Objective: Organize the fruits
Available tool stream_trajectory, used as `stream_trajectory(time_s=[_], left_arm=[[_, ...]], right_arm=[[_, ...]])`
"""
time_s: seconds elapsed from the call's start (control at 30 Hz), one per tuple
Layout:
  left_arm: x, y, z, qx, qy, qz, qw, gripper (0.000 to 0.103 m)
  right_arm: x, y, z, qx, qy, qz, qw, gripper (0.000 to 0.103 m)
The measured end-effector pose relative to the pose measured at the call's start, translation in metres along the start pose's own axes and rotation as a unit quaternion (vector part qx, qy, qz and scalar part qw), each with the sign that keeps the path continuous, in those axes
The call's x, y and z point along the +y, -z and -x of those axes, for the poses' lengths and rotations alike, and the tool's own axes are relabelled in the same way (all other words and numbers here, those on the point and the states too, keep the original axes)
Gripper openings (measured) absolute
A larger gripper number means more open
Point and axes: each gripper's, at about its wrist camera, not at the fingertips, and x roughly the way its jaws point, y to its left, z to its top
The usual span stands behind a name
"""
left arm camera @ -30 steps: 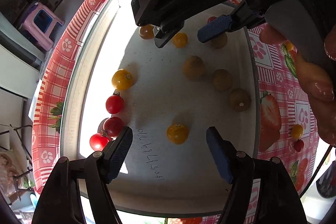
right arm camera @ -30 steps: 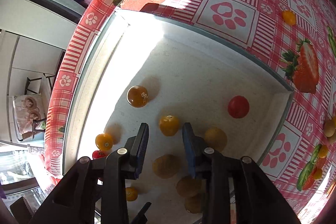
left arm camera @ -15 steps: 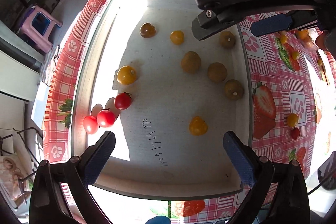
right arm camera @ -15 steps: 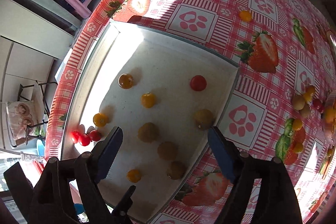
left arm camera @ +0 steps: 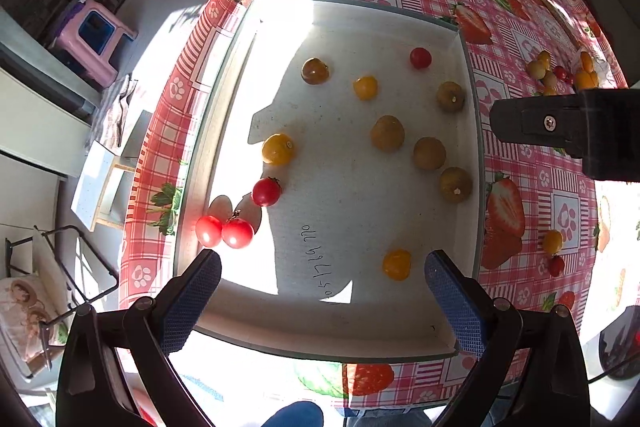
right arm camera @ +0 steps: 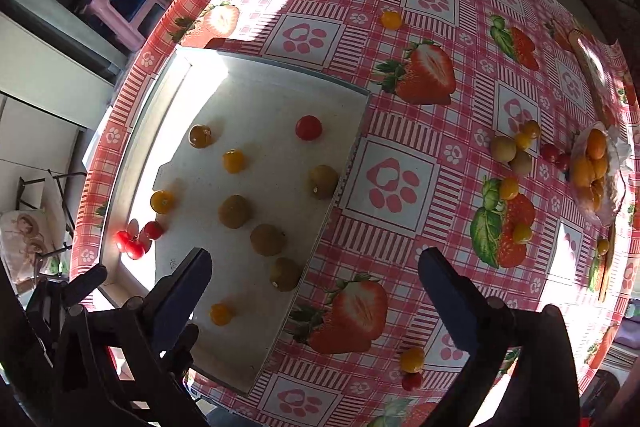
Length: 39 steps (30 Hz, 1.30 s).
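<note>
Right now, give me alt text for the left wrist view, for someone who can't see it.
An open, empty left hand-held gripper hovers over a shallow white rectangular tray holding scattered red, yellow and brownish-green round fruits. The tray sits on a pink checked strawberry-print tablecloth, where more small fruits lie loose at right.

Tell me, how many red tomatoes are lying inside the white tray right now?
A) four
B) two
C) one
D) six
A: inside the white tray three red tomatoes sit near the sunlit left edge, a touching pair and one just above them, and a fourth lies alone near the far right corner. Both grippers are open and hold nothing.
</note>
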Motion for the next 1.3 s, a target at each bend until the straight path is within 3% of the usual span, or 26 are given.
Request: stream_trajectory(time_s=[0.43, 0.77, 1.3], left_arm=[[0.022, -0.012, 0.005, 0.006, -0.018, -0.005, 0.9998, 0.102], [0.028, -0.014, 0.010, 0.004, -0.023, 0.005, 0.9997, 0.102], [0.021, -0.012, 0.011, 0.000, -0.022, -0.004, 0.9997, 0.102]], right_arm=[[0.004, 0.030, 0.009, 0.013, 0.015, 0.012, 1.000, 0.103], [0.018, 0.034, 0.010, 0.016, 0.020, 0.044, 0.999, 0.103], [0.017, 0.036, 0.013, 0.013, 0.022, 0.033, 0.999, 0.103]])
